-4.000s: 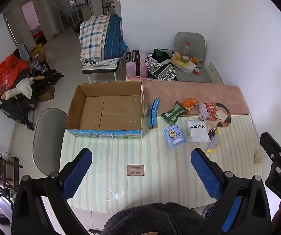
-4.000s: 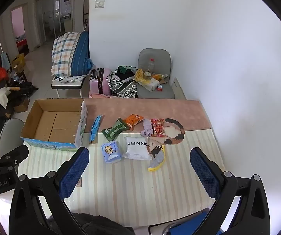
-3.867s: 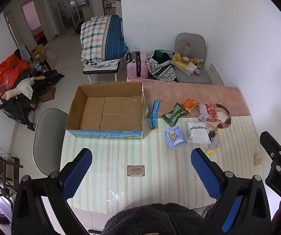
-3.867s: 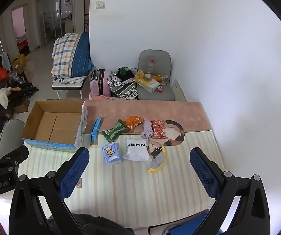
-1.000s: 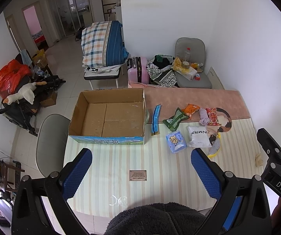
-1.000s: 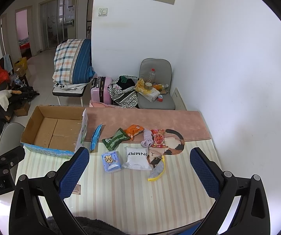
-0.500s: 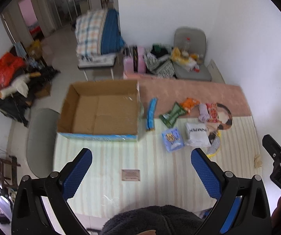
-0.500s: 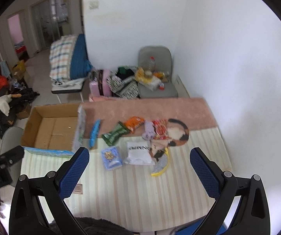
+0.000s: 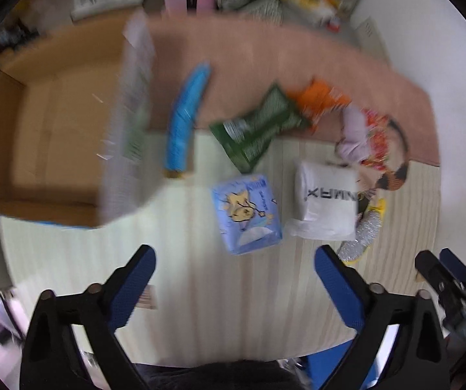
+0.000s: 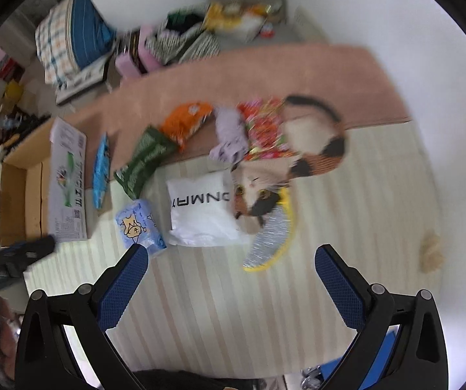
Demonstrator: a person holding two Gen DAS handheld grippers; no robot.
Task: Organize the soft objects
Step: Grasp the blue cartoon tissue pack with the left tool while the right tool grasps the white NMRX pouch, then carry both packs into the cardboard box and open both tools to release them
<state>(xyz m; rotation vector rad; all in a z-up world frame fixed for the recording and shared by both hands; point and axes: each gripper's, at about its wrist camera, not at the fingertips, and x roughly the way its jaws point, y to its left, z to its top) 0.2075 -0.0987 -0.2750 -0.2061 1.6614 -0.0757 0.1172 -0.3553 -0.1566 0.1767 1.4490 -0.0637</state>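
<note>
We're hovering both grippers, left (image 9: 234,269) and right (image 10: 231,268), jaws apart and empty, over the desk (image 10: 362,195); soft packs like the blue tissue pack (image 9: 246,214) are lying beside the box (image 9: 38,136), ready for loading

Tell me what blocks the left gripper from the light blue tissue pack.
Nothing visible. The left gripper is open just short of the light blue tissue pack, with only bare striped tablecloth between them.
</note>
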